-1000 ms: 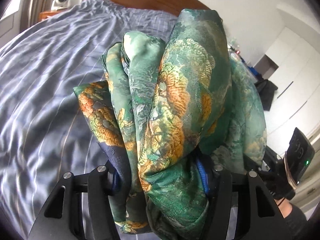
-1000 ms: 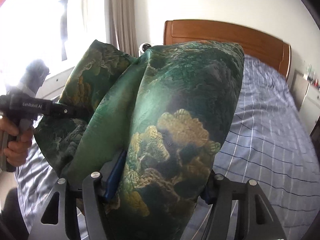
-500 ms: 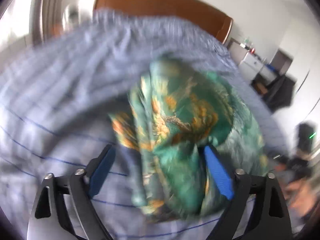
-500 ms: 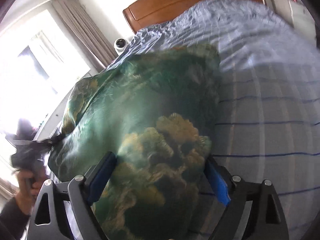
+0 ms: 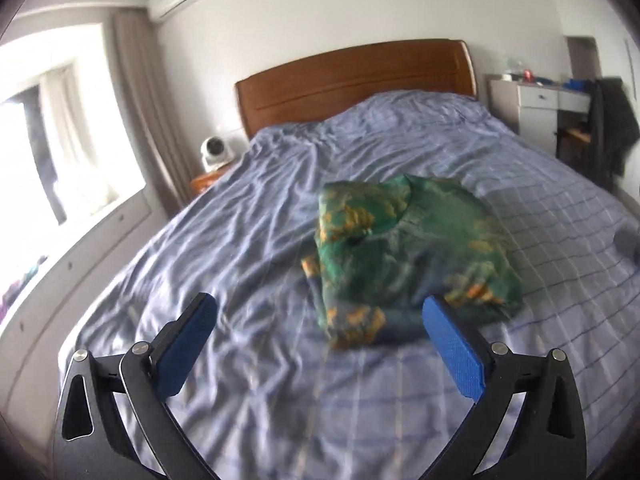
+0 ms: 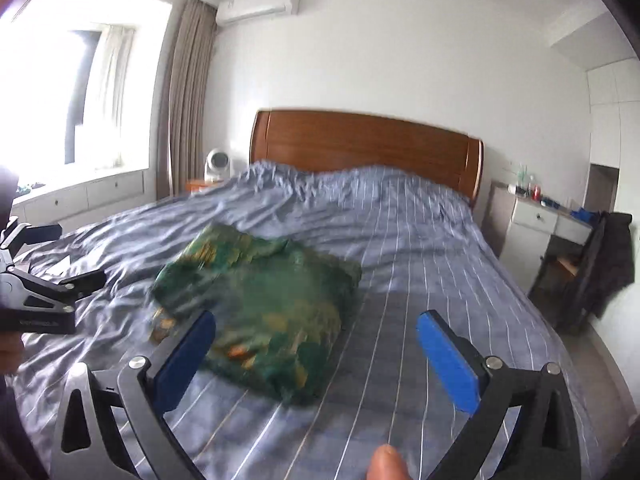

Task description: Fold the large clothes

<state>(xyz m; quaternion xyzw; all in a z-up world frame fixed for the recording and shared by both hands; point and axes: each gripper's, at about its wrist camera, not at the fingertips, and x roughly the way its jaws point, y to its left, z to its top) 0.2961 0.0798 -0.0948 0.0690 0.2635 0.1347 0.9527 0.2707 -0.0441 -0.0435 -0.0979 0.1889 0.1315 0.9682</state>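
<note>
Left wrist view: the left gripper (image 5: 320, 344) is gaping wide, gripping nothing, while the green and gold floral silky garment (image 5: 408, 256) is sitting bundled on the blue striped bedsheet (image 5: 240, 240) around 1 o'clock. Right wrist view: the right gripper (image 6: 316, 360) is spread wide too, empty, with the bundle (image 6: 260, 300) at 11 o'clock. Slippery fabric could be sliding loose, so I'd guess the folds might sag.

Ahead of me a blue striped duvet (image 6: 420, 264) covers the bed below a wooden headboard (image 6: 360, 140). A small white fan (image 6: 216, 165) sits beside the brown curtain (image 6: 182, 96), under a wall air conditioner (image 6: 260, 3). A dark garment (image 6: 612, 256) hangs by the white desk (image 6: 536, 216).
</note>
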